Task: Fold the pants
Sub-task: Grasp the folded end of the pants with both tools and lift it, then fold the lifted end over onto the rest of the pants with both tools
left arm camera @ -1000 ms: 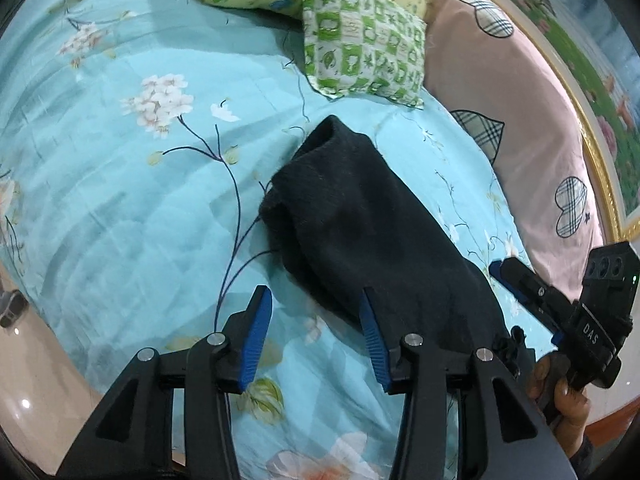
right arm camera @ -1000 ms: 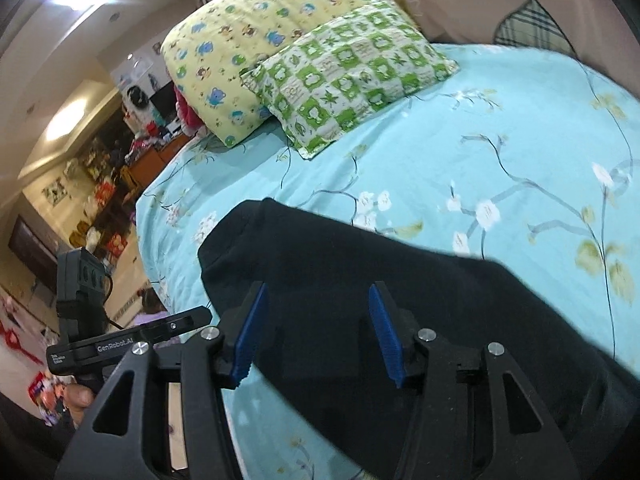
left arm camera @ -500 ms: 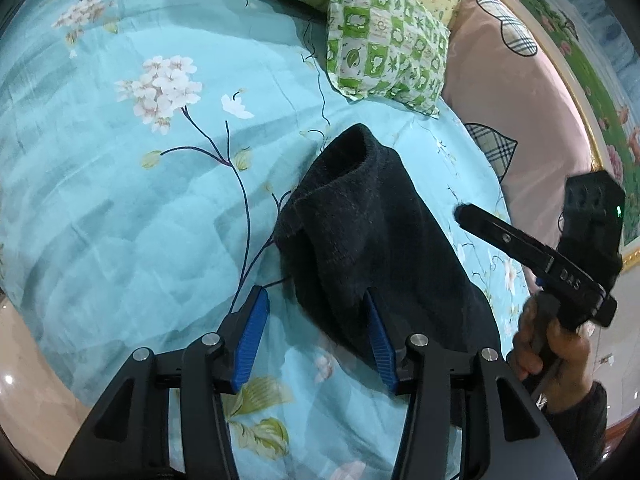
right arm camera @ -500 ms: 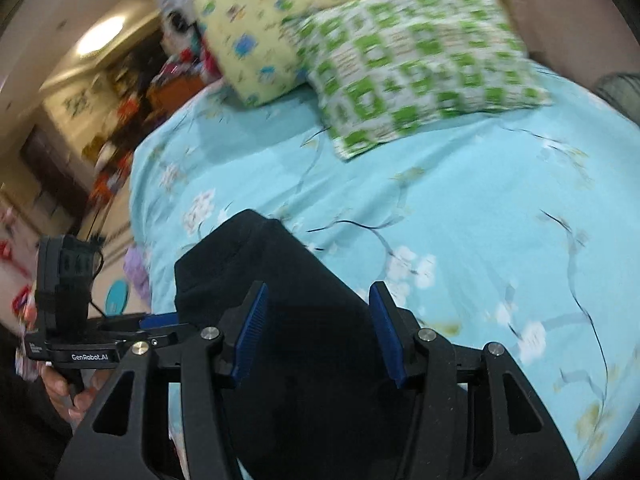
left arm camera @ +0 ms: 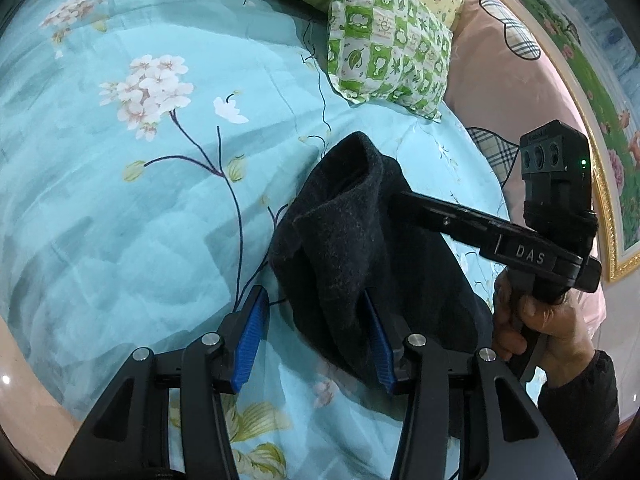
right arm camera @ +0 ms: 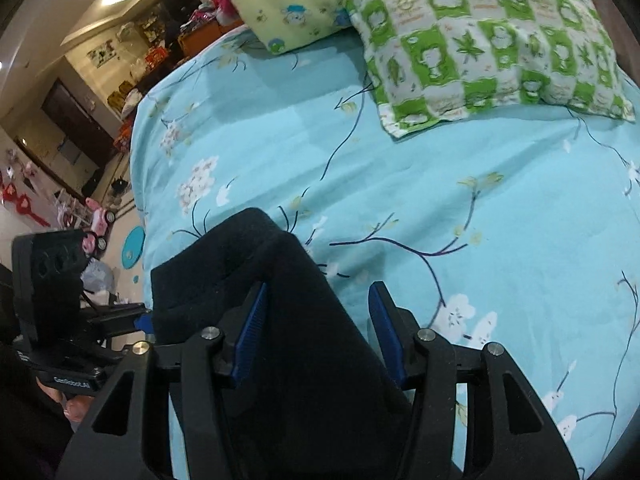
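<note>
Just short of the green checked pillow point(left arm camera: 384, 40), on the teal floral bedspread point(left arm camera: 120, 220), sits the dark pants point(left arm camera: 352, 248), bunched into a long lump with one end folded back on itself and standing up a bit toward the pillow. Both grippers are spread wide and neither is pinching anything as far as I can see: the left gripper point(left arm camera: 316, 336) has one blue pad against the near side of the fabric and the other out over bare sheet, and the right gripper point(right arm camera: 320, 328) hangs over the pants with cloth between its jaws but not squeezed. Biggest risk, I'd say: that raised flap looks loose, so closing on only the top layer would probably drag the fold open instead of carrying it. Other worry is snagging the bedspread along with the pants, since the left one's outer pad is right down by the sheet. The two tools are also close together across the lump, so a careless sweep could knock them into each other. Room-wise it's pretty good: lots of open sheet on the side of the pants away from the pillow, less toward the pillow and the pink headboard point(left arm camera: 520, 80) behind it.
</note>
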A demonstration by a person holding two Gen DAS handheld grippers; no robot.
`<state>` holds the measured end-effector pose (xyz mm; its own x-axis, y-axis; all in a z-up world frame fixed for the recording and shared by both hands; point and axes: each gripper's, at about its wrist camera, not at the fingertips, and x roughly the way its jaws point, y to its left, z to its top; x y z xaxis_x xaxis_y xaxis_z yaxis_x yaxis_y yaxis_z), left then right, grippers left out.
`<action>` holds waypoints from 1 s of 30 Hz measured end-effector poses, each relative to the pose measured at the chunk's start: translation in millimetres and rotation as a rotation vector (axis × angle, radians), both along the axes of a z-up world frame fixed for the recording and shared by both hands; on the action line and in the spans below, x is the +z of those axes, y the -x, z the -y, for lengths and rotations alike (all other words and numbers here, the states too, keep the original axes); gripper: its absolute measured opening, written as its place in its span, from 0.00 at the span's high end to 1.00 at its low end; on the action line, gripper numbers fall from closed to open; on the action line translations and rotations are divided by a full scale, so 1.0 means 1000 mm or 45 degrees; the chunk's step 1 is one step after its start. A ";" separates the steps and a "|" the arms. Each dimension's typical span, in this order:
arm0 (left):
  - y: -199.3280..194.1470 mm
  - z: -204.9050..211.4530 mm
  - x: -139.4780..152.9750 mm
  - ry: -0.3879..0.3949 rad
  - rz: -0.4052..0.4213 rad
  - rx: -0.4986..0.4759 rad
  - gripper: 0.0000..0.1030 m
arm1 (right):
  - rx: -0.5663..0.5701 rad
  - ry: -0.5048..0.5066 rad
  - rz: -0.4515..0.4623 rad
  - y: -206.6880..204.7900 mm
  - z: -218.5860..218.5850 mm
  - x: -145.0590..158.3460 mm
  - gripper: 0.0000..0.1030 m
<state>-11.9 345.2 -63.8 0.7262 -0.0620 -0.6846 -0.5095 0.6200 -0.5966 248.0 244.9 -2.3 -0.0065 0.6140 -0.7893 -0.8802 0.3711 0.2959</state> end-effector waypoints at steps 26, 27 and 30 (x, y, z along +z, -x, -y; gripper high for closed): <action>-0.022 0.099 0.112 -0.285 0.301 -0.351 0.83 | -0.237 -0.390 0.126 0.039 0.118 0.078 0.85; -0.025 0.108 0.117 -0.294 0.312 -0.375 0.83 | -0.259 -0.414 0.125 0.040 0.127 0.080 0.85; -0.031 0.132 0.126 -0.312 0.339 -0.443 0.83 | -0.328 -0.478 0.120 0.046 0.159 0.086 0.85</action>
